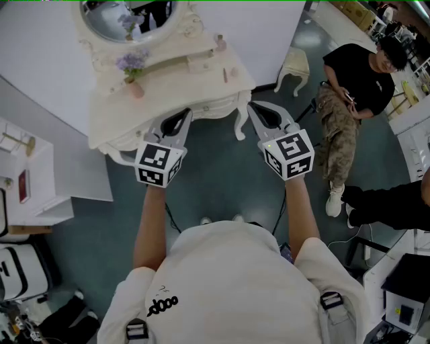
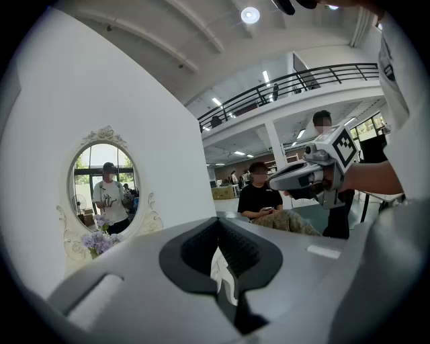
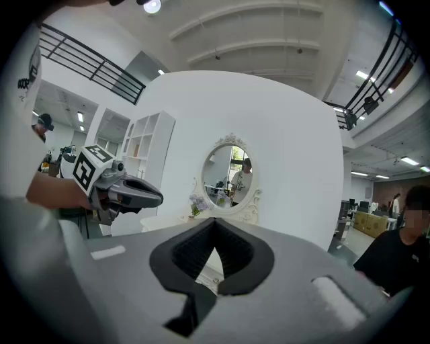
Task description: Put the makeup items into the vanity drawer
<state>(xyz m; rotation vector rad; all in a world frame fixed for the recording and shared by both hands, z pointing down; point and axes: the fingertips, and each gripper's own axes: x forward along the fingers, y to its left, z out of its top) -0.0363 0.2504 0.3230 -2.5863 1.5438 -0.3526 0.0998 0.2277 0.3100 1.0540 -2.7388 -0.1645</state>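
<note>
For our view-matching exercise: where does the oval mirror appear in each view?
Head view: oval mirror at top, left of centre, cut off.
Left gripper view: mirror at left, mid-height.
Right gripper view: mirror at centre.
Shared landmark: purple flowers beside it.

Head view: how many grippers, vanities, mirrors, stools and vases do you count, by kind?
Grippers: 2, left gripper and right gripper, both shut
Vanity: 1
Mirror: 1
Stool: 1
Vase: 1
Total: 6
</note>
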